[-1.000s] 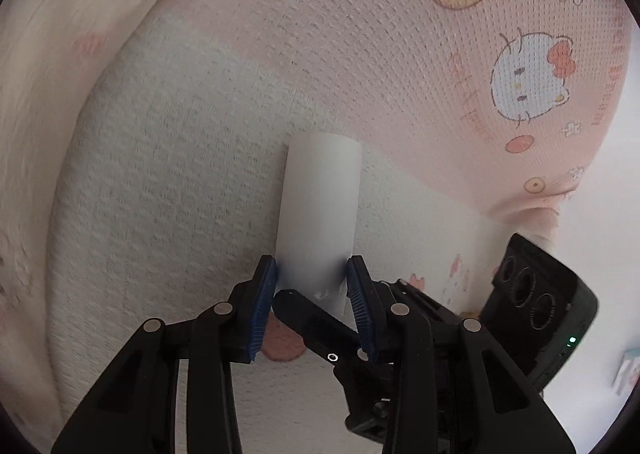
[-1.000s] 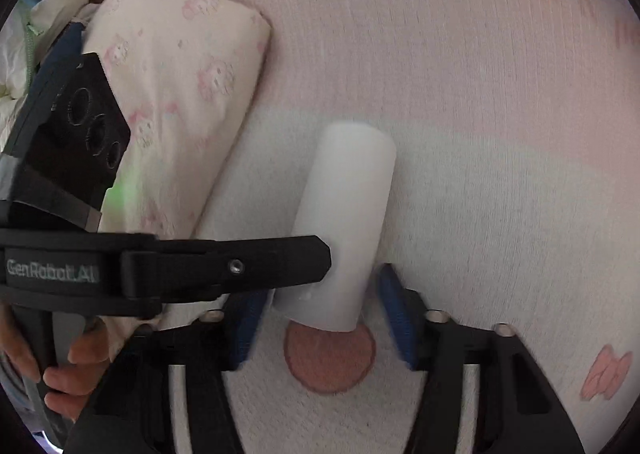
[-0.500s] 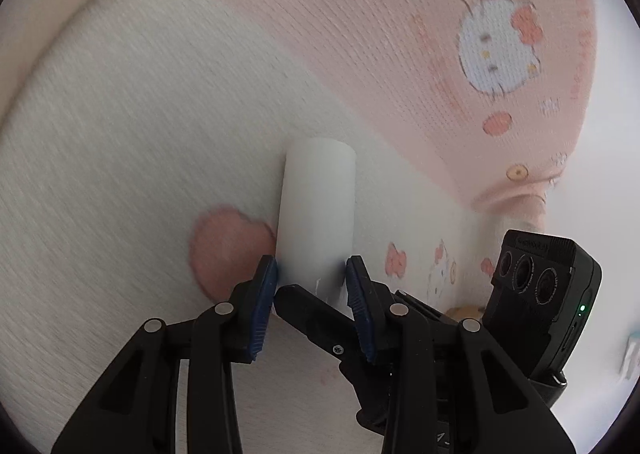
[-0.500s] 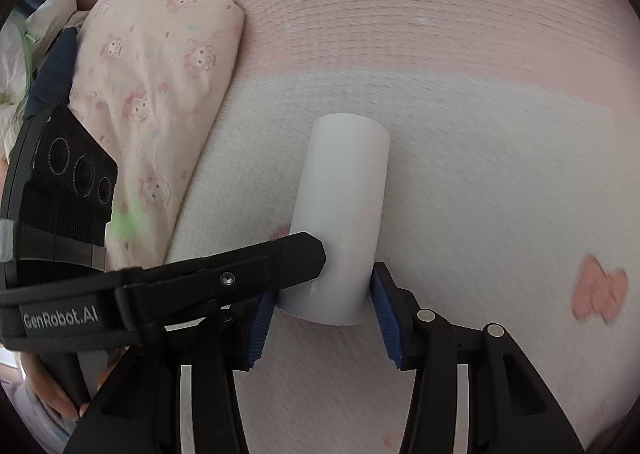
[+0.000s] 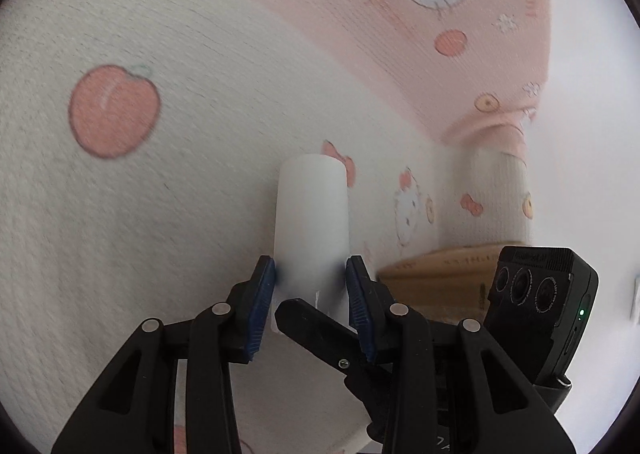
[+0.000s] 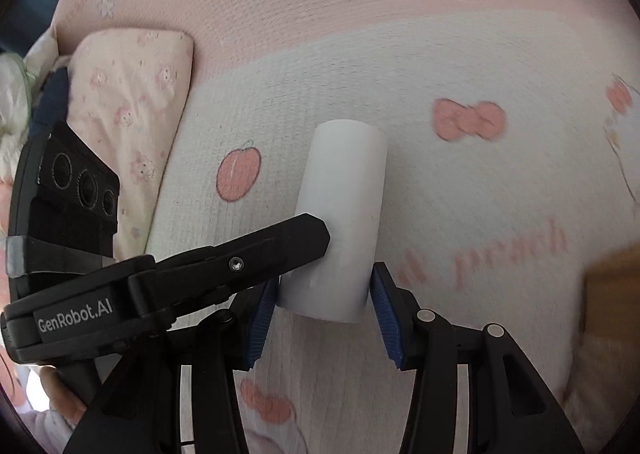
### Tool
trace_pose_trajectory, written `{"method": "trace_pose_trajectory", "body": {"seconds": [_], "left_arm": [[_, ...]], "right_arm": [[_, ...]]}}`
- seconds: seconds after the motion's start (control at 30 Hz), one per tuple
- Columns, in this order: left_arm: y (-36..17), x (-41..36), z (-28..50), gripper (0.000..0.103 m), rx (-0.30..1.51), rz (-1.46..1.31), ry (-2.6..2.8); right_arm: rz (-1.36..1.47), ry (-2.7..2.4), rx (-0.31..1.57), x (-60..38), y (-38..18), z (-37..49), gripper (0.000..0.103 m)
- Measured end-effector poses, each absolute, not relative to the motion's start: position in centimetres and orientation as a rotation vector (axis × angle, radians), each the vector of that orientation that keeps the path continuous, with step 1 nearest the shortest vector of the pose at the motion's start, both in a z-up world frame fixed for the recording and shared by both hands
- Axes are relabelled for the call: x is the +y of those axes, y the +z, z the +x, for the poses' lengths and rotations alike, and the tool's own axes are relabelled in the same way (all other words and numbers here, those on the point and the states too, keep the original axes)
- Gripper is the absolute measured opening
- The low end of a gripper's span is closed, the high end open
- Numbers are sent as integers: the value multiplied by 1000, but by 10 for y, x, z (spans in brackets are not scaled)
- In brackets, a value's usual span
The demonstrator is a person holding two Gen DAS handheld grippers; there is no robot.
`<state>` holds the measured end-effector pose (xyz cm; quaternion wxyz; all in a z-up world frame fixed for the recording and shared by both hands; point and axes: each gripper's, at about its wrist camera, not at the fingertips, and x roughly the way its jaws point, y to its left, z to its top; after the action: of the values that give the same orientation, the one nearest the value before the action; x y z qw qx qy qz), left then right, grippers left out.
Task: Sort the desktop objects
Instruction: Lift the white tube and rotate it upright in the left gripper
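Observation:
A plain white cylinder (image 5: pixel 311 214) is held off the bed by both grippers at its near end. My left gripper (image 5: pixel 311 278) is shut on it, its blue pads pressing both sides. In the right wrist view the same white cylinder (image 6: pixel 340 214) sits between the blue pads of my right gripper (image 6: pixel 324 294), which is shut on it. One black finger of the left gripper (image 6: pixel 248 258) crosses in front from the left.
A pink and white blanket (image 6: pixel 440 34) with peach and cat prints lies below. A small pink pillow (image 6: pixel 128 102) lies at the left. A tan cardboard box (image 5: pixel 436 274) shows at the lower right, also in the right wrist view (image 6: pixel 612 294).
Both grippers have carried the cylinder across the blanket towards the cardboard box. The right gripper has closed onto the cylinder since one second ago. The box has come into view.

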<state>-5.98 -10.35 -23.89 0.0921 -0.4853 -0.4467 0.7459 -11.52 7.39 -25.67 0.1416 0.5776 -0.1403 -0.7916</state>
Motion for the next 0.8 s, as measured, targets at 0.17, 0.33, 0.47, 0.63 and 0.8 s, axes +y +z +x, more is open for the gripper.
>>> {"method": "trace_pose_trajectory", "body": {"seconds": [0.17,0.33,0.47,0.63,0.8], "left_arm": [[-239,-91,-47,40,-1322,-1457,2183],[-248,-86,-34,40,-1299,-1509,2168],[-262,-86,-31,40,-1388,-1541,2098],[-263,-91,-35,57,-1392,-1565,2125],[-262,-98,-50,60,-1346,-1560,2162]], "right_arm": [[1683,-2296,-337,79,-250,-98,45],[1711,-2263,-247,74,-257,-86,45],[1744,-2250,-182,68,-271,-81,44],[1743,-2231,-308,77,-278,-77,44],[1759,-2244,-451,89,-278,-84,48]]}}
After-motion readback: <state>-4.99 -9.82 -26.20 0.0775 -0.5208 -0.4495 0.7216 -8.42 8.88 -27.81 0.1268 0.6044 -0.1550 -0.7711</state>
